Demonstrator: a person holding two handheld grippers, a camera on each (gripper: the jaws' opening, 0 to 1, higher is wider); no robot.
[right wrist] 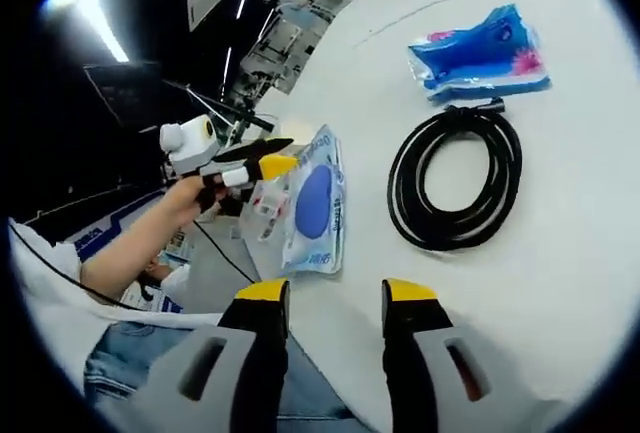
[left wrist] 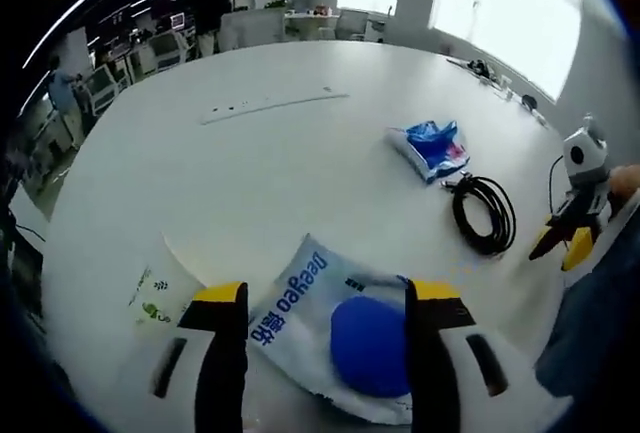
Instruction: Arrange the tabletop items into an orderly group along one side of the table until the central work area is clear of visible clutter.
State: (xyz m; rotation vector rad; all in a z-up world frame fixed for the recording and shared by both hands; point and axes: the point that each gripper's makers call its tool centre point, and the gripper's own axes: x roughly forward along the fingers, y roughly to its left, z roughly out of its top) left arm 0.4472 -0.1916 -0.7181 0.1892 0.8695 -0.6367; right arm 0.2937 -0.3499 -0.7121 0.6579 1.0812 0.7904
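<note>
A white Deeyeo packet with a blue circle (left wrist: 335,328) lies flat on the white table (left wrist: 250,173), between the wide-apart jaws of my open left gripper (left wrist: 327,293). Whether the jaws touch it I cannot tell. A blue wipes packet (left wrist: 432,145) and a coiled black cable (left wrist: 483,213) lie farther right. My right gripper (right wrist: 335,293) is open and holds nothing, hovering at the table edge short of the cable (right wrist: 455,178) and the blue packet (right wrist: 480,53). The right gripper view also has the left gripper (right wrist: 272,158) over the Deeyeo packet (right wrist: 315,203).
A small white sachet with green print (left wrist: 155,298) lies left of the left jaw. A thin strip (left wrist: 270,106) lies on the far part of the table. The right gripper (left wrist: 563,248) sits at the table's right edge. Desks and monitors stand beyond.
</note>
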